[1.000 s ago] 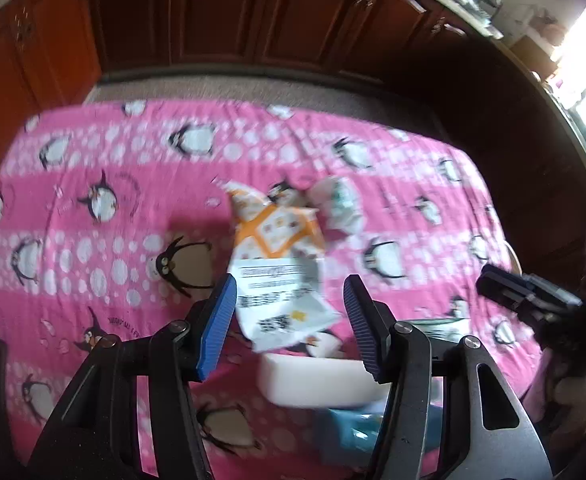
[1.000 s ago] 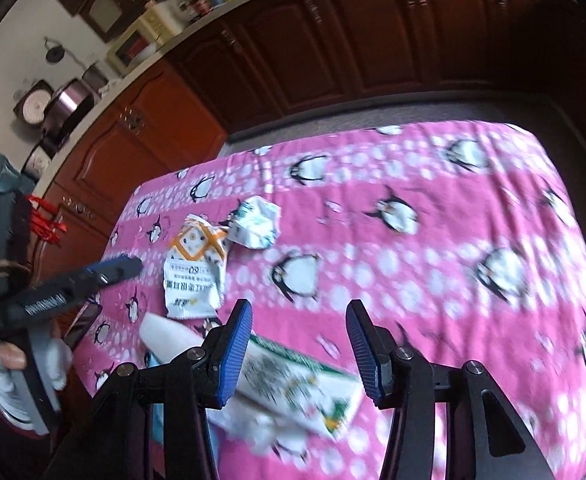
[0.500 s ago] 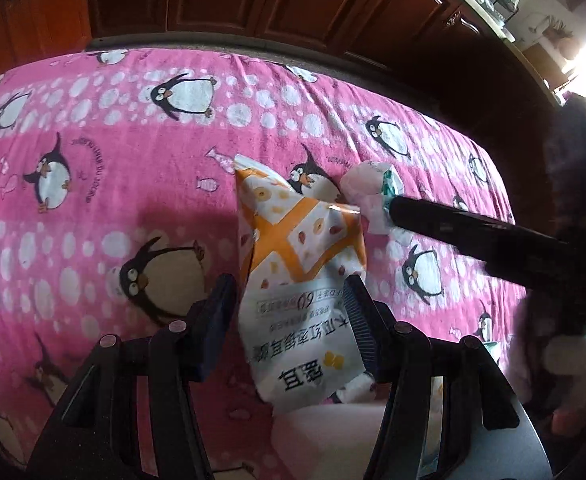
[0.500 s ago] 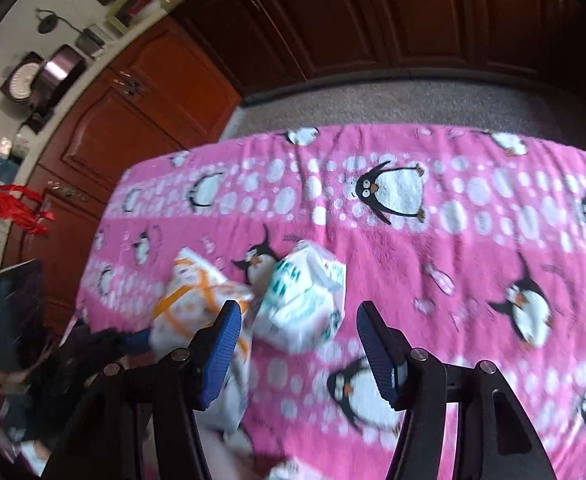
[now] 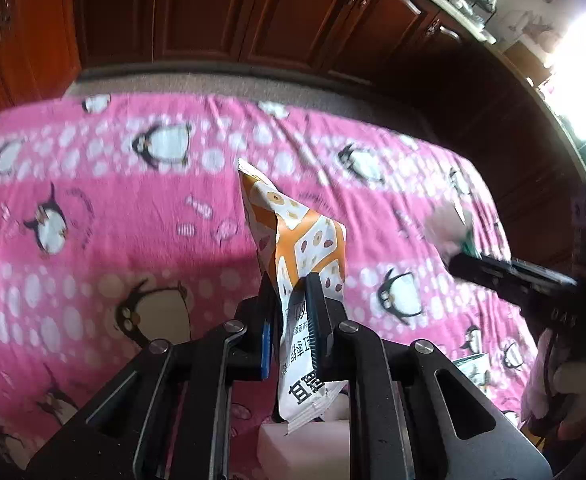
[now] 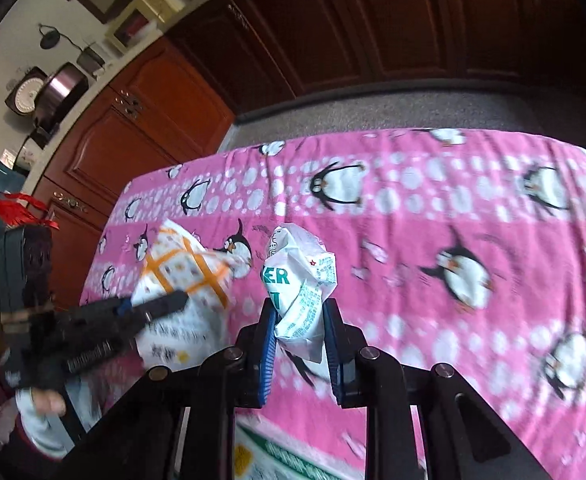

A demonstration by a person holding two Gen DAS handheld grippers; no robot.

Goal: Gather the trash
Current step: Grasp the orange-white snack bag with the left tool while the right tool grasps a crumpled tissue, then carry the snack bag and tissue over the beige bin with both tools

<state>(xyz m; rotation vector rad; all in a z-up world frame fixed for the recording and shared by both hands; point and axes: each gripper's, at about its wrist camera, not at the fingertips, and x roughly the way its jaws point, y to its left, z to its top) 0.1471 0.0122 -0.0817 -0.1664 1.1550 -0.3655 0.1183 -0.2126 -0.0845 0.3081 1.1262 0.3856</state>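
My left gripper [image 5: 289,292] is shut on an orange-and-white snack wrapper [image 5: 293,236], which stands up between the jaws above the pink penguin tablecloth [image 5: 93,208]. My right gripper [image 6: 299,312] is shut on a crumpled white-and-green wrapper [image 6: 301,276], also lifted off the cloth. In the right wrist view the left gripper [image 6: 173,302] with the orange wrapper [image 6: 177,268] shows at the left. In the left wrist view the right gripper [image 5: 459,262] with its blurred wrapper [image 5: 445,228] shows at the right.
A white block [image 5: 305,444] lies on the cloth under the left gripper. A green-and-white packet [image 6: 289,460] lies at the near edge below the right gripper. Dark wooden cabinets [image 5: 253,12] stand beyond the table's far edge.
Both grippers have closed: the left on the orange wrapper, the right on the white-and-green wrapper. Both wrappers are now lifted off the cloth.
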